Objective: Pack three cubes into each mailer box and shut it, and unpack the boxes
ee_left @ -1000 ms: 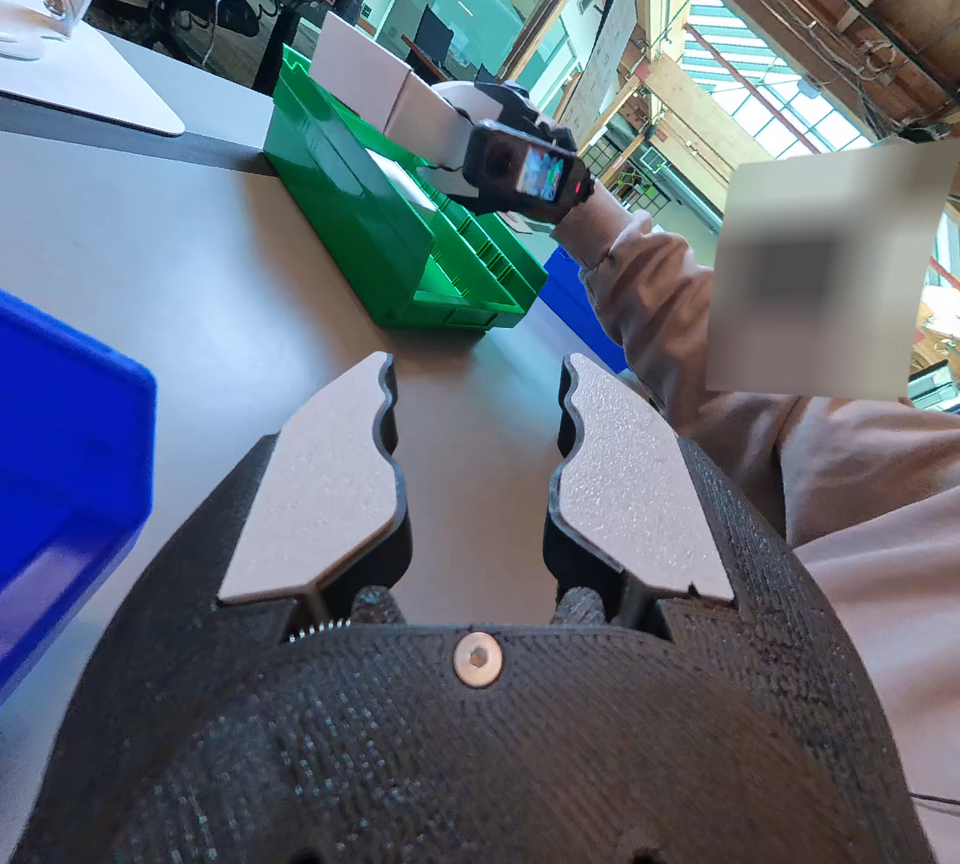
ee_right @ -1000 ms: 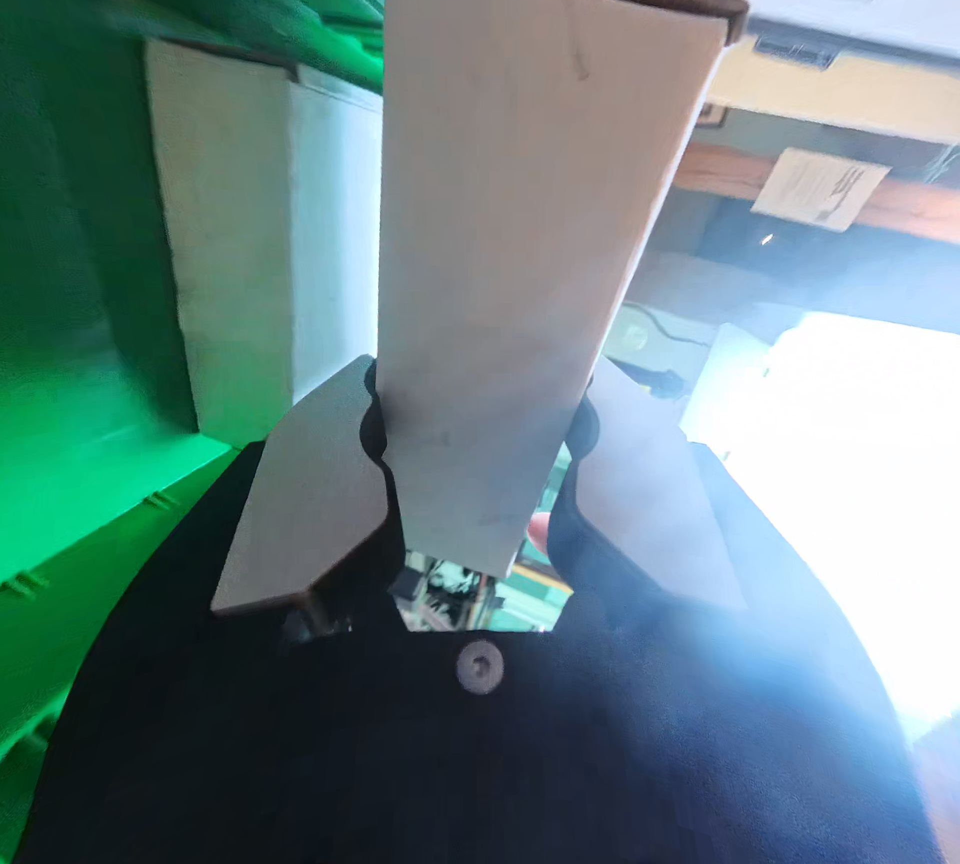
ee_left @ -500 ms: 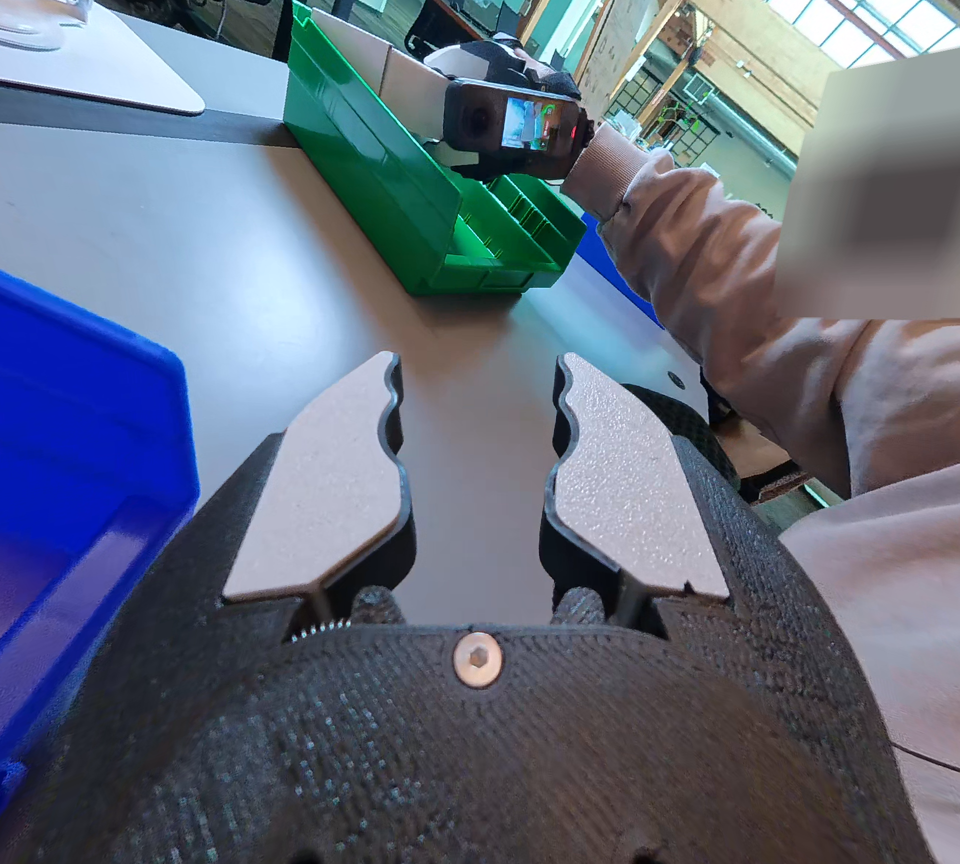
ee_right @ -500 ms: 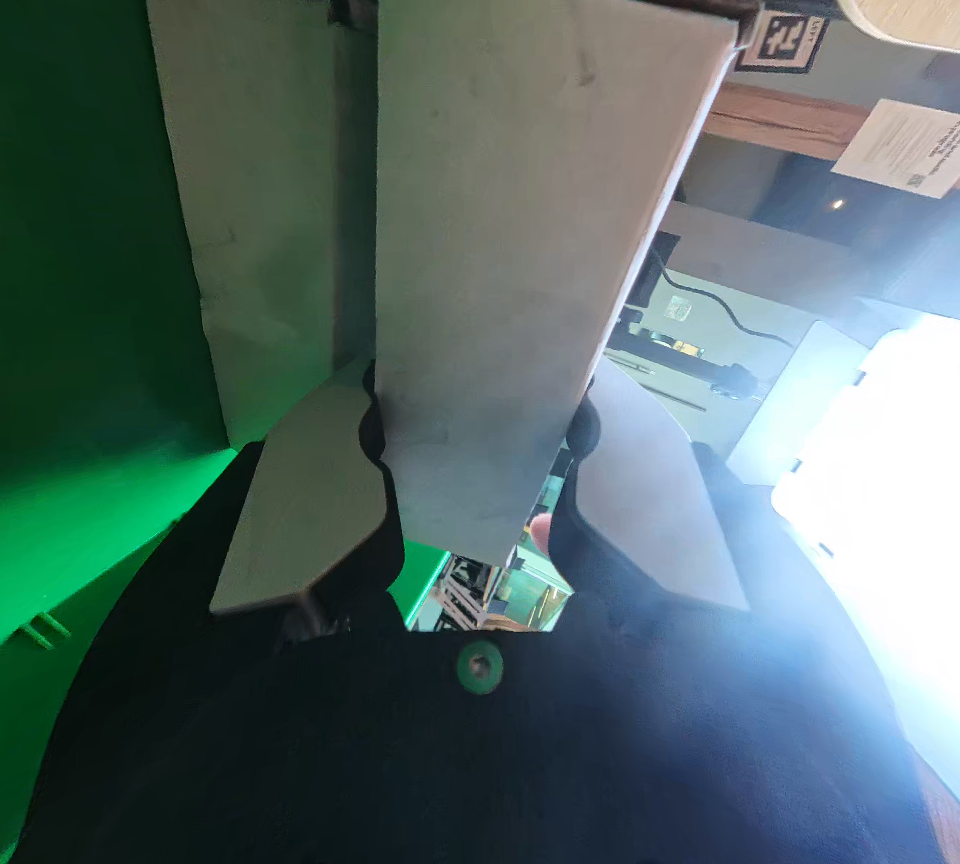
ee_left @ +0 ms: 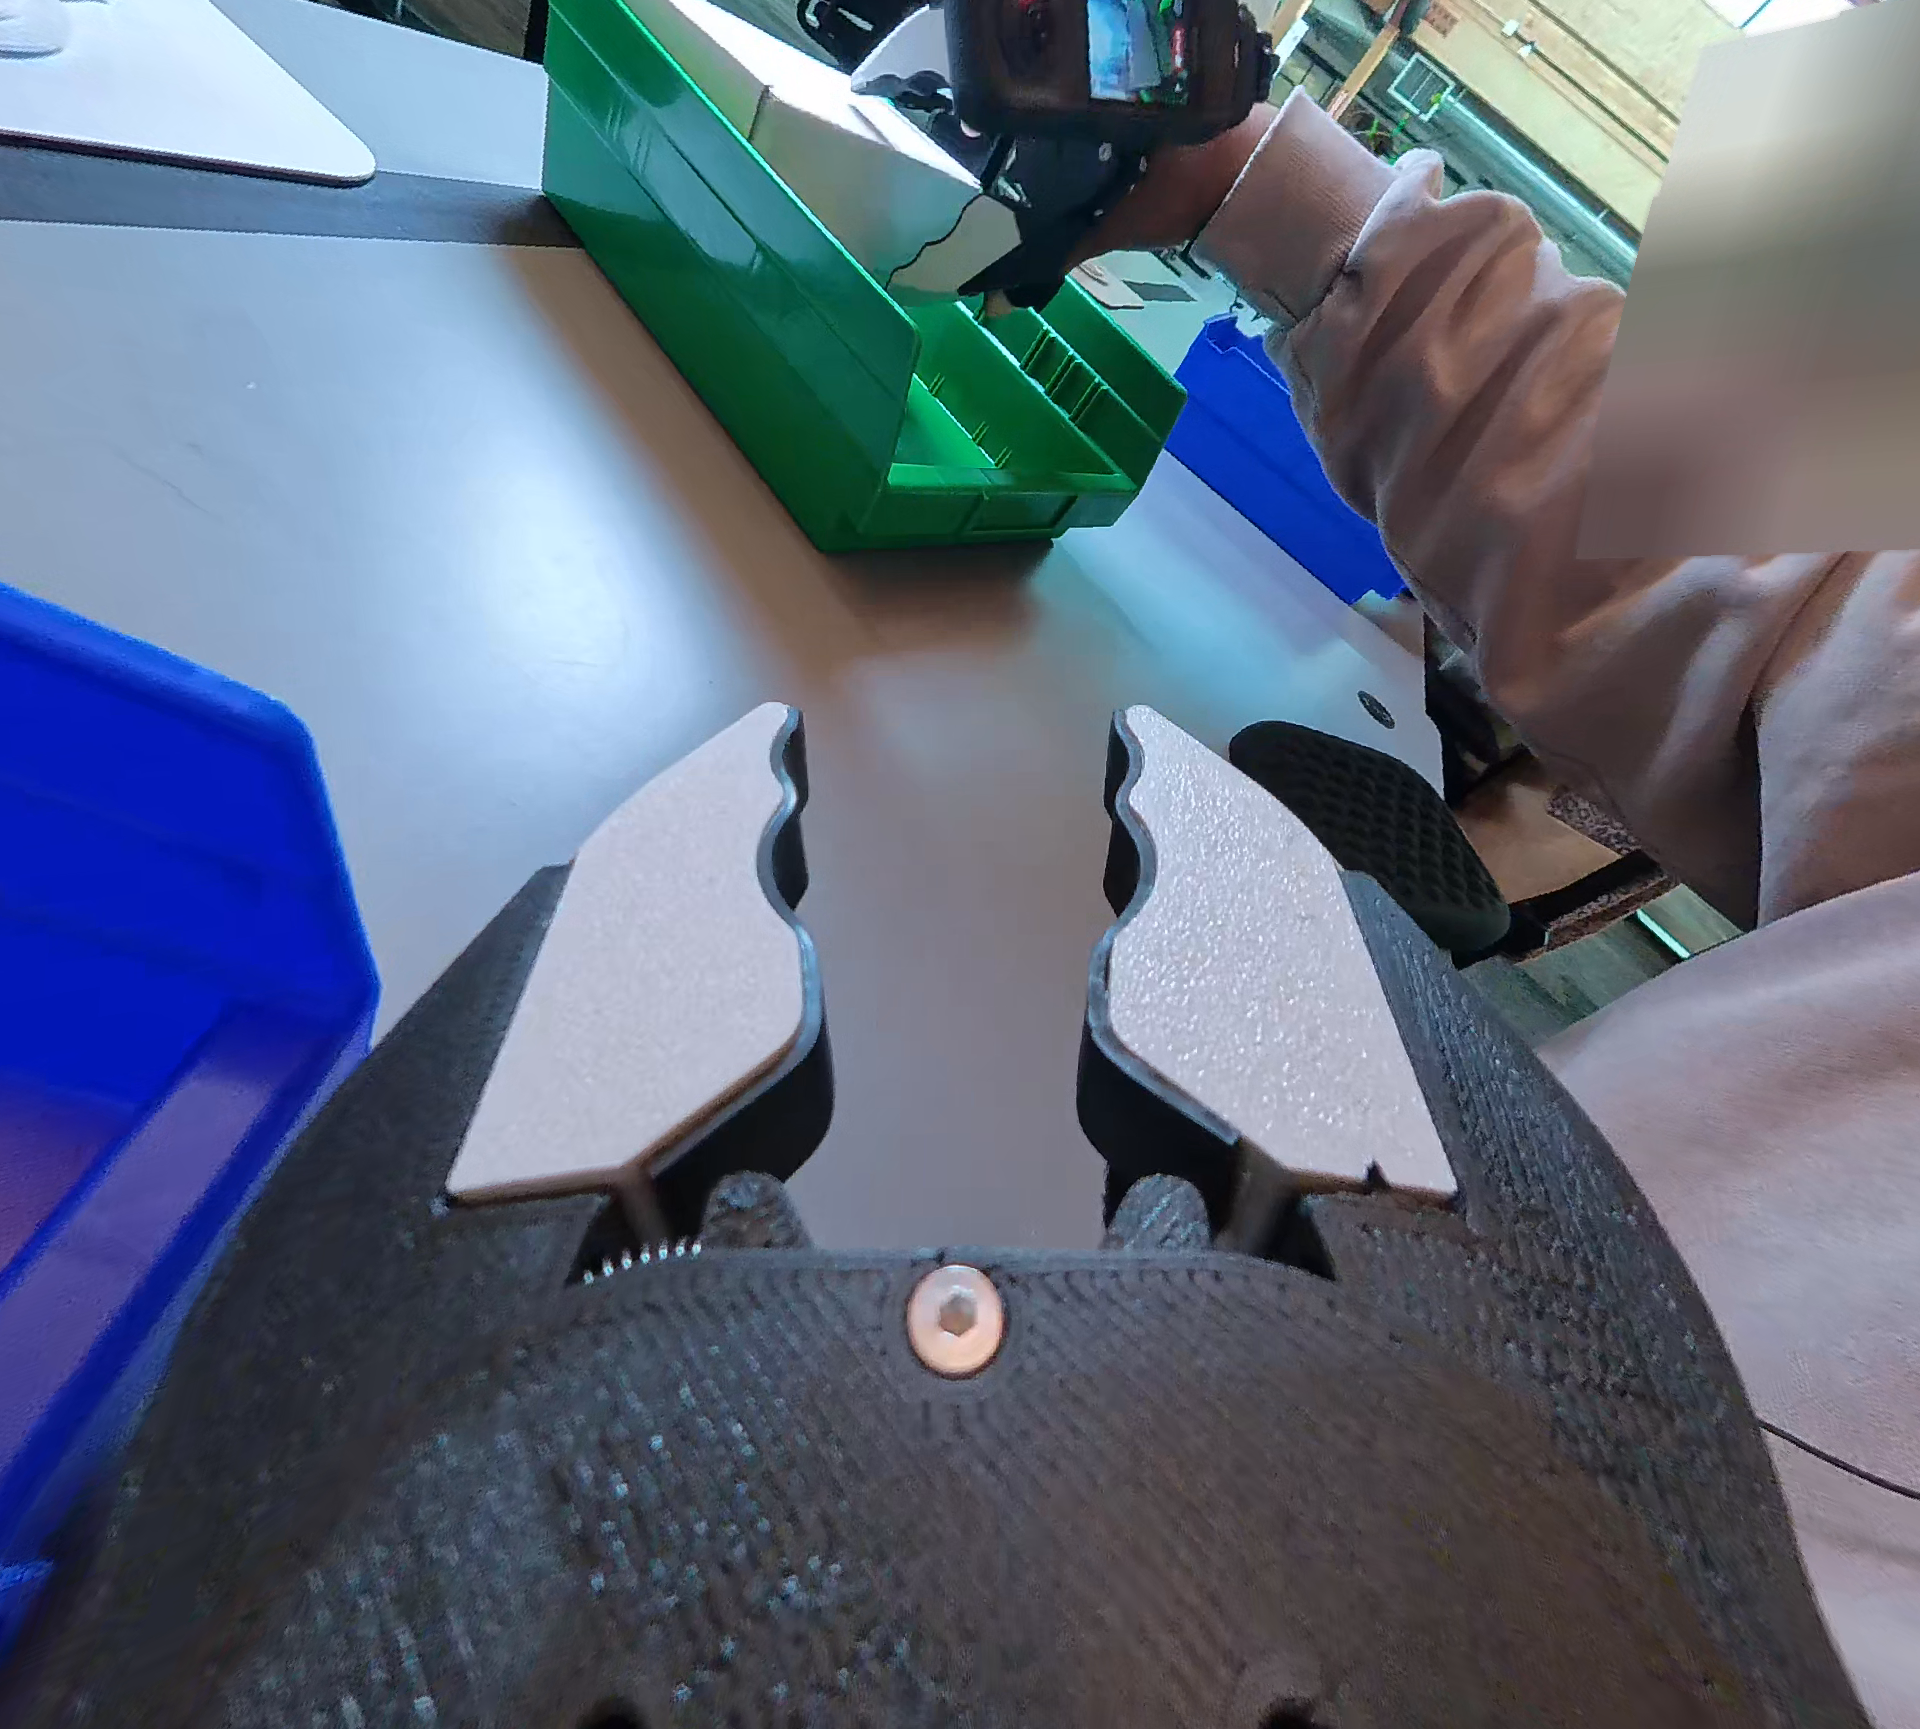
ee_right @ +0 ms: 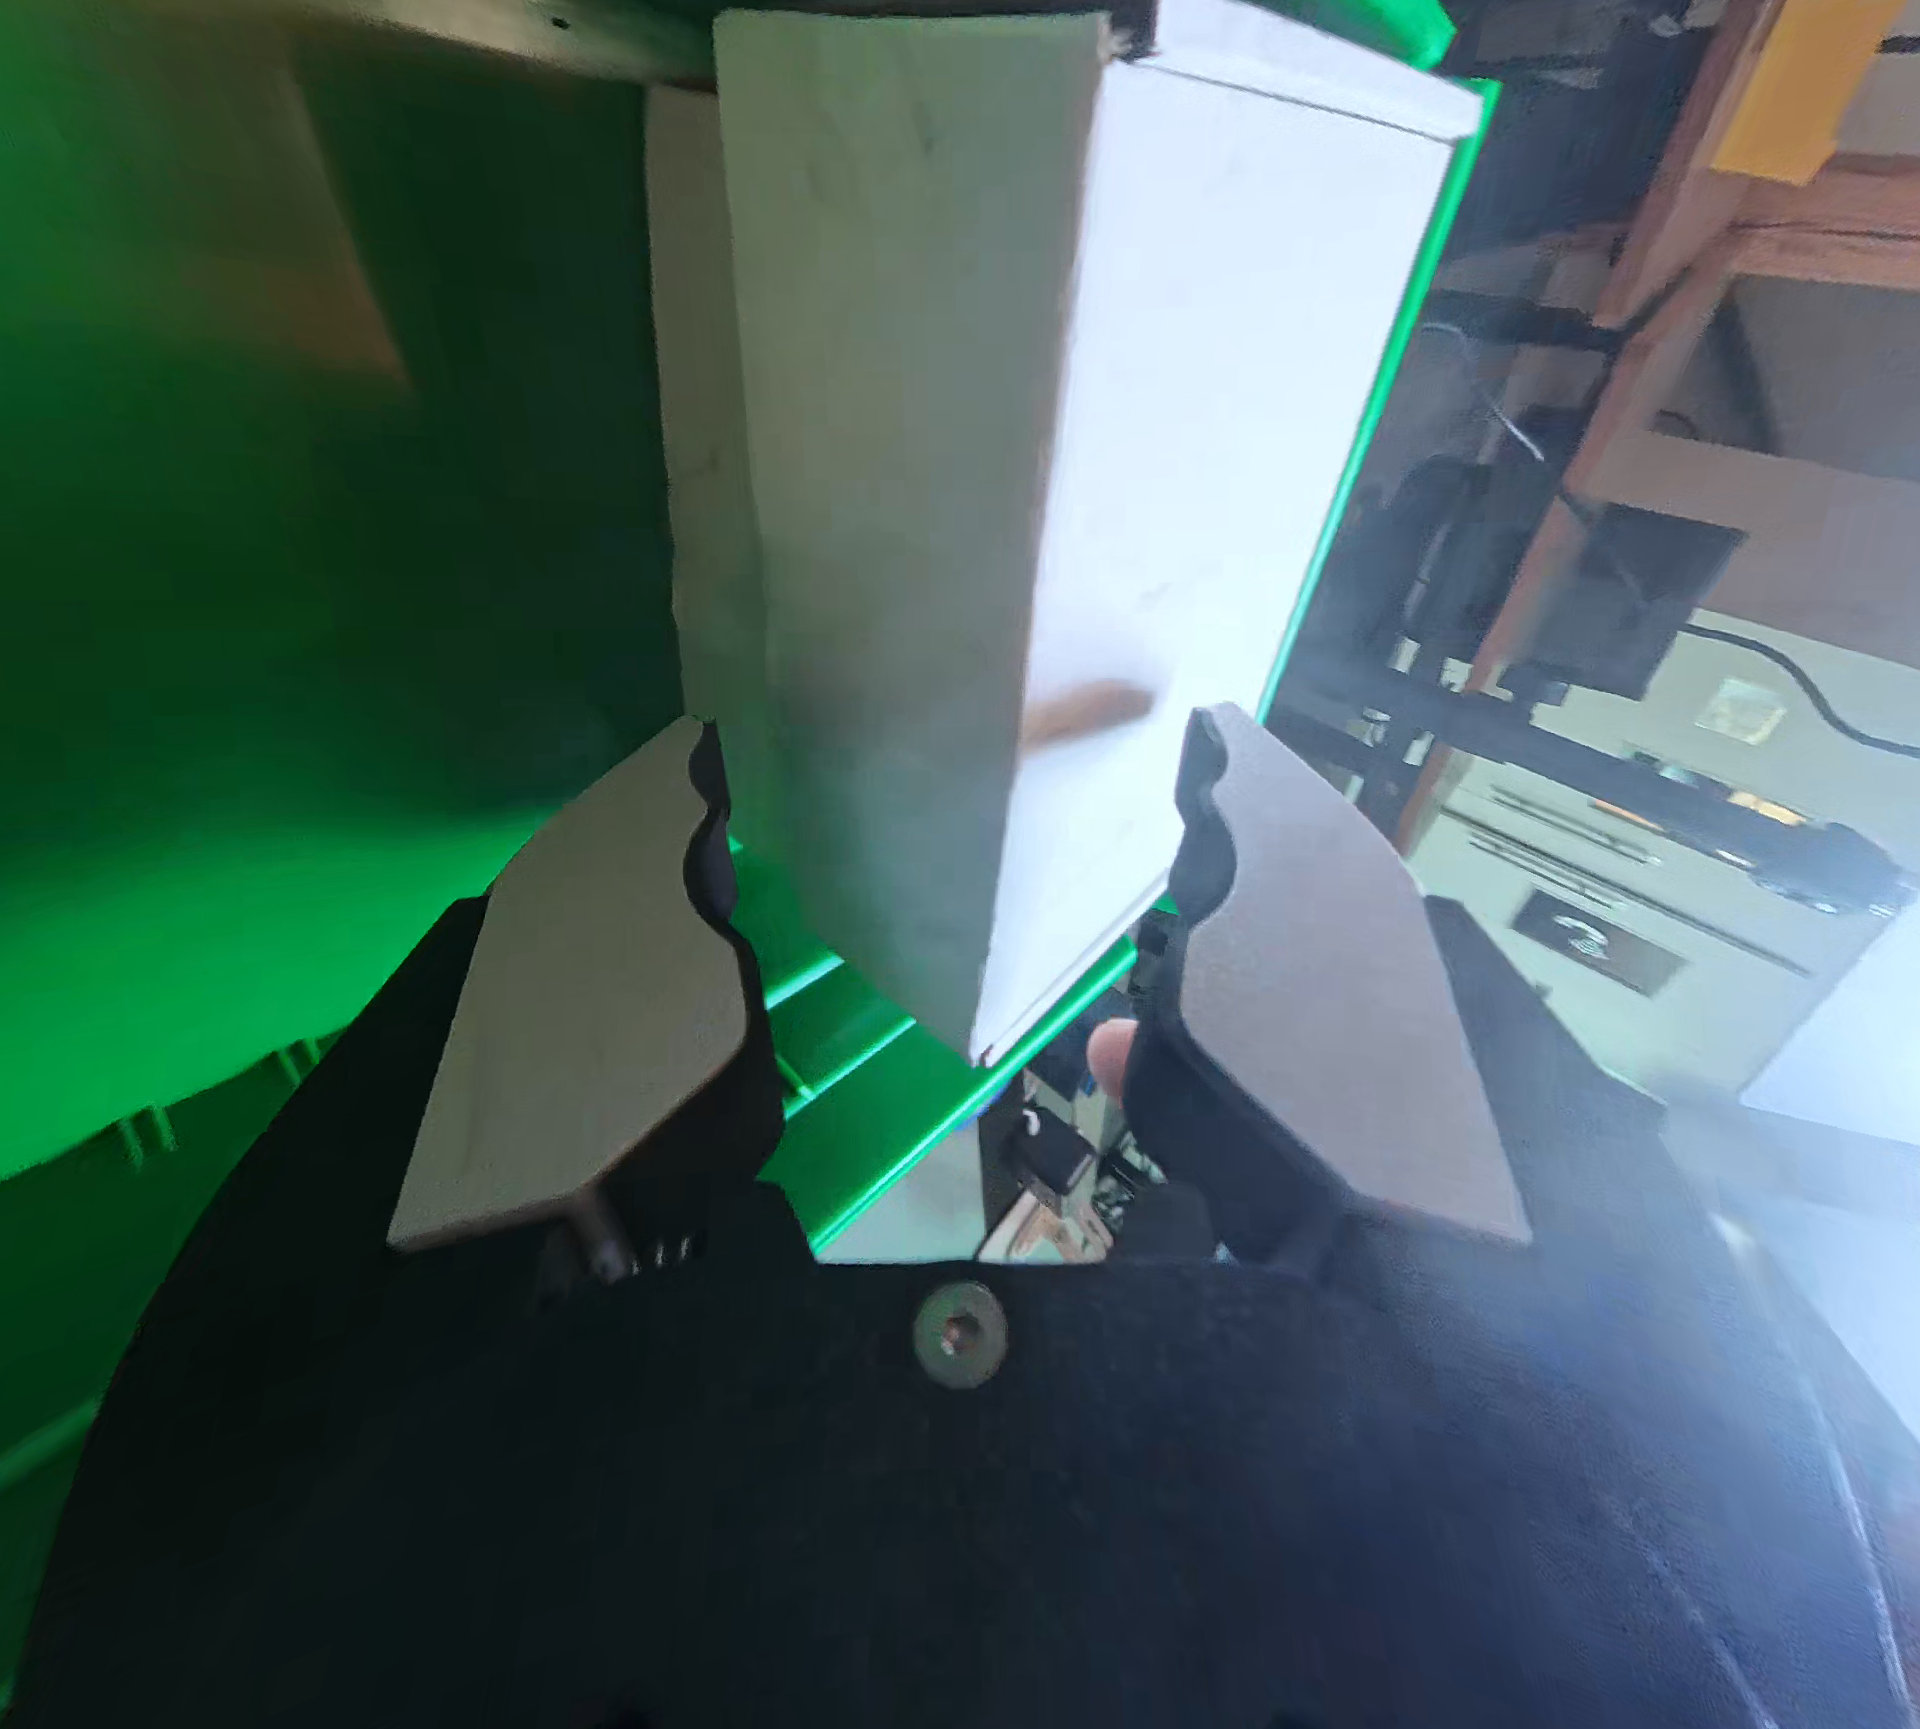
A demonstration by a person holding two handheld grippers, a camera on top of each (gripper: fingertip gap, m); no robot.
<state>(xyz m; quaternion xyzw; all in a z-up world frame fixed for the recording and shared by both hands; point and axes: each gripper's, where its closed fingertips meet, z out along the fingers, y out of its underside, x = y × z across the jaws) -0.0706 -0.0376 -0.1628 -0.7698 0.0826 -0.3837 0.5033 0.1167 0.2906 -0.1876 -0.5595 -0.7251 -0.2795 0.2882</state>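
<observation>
My left gripper (ee_left: pixel 951 744) is open and empty, low over the grey table (ee_left: pixel 416 484). My right gripper (ee_right: pixel 951 744) is open at the green bin (ee_right: pixel 260 536). A shut white mailer box (ee_right: pixel 935 432) stands between its pads, and neither pad presses on it. The box leans in the bin against a second white box (ee_right: pixel 681 329). In the left wrist view, the right gripper (ee_left: pixel 966 245) sits at the near end of the white box (ee_left: pixel 831 141) in the green bin (ee_left: pixel 727 277). No cubes are in view.
A blue bin (ee_left: pixel 156 848) stands at my left gripper's left. A second blue bin (ee_left: pixel 1268 453) stands beyond the green bin at the table's right. A white base plate (ee_left: pixel 156 69) lies far left. A person's sleeve (ee_left: pixel 1455 432) crosses the right side. A black chair (ee_left: pixel 1371 827) is beyond the table edge. My hands' fingertips stand some 40 cm from each other.
My right gripper carried the white box down into the green bin, then its pads opened off it; the box now leans free. My left gripper stayed open and tilted down toward the table.
</observation>
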